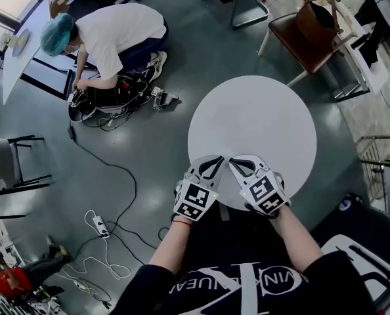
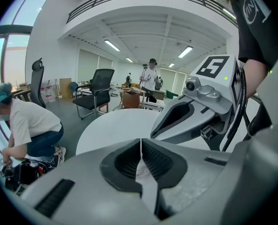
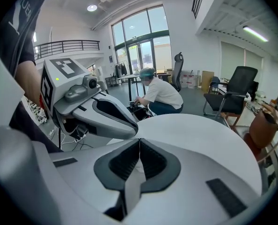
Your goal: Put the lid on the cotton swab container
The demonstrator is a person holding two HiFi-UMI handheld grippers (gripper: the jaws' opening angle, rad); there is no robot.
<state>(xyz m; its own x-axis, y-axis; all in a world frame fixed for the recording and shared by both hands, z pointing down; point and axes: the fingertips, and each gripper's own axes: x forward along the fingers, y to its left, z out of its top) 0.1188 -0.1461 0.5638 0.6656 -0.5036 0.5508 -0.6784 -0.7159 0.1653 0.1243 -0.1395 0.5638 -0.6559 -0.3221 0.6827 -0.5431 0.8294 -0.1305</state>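
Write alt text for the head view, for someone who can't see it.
The left hand-held gripper and right hand-held gripper, both shut and empty, are side by side at the near edge of a round white table. A person crouches over cables on the floor at upper left.

The table (image 1: 260, 120) is showing plain white against a dull grey floor (image 1: 201, 51). The left gripper (image 1: 210, 166) and right gripper (image 1: 242, 166) are wearing pale grey shells with black-and-white square markers (image 1: 196, 197). A crouching person (image 1: 109, 44) is wearing a teal cap (image 1: 56, 33) and a white shirt (image 1: 123, 31).
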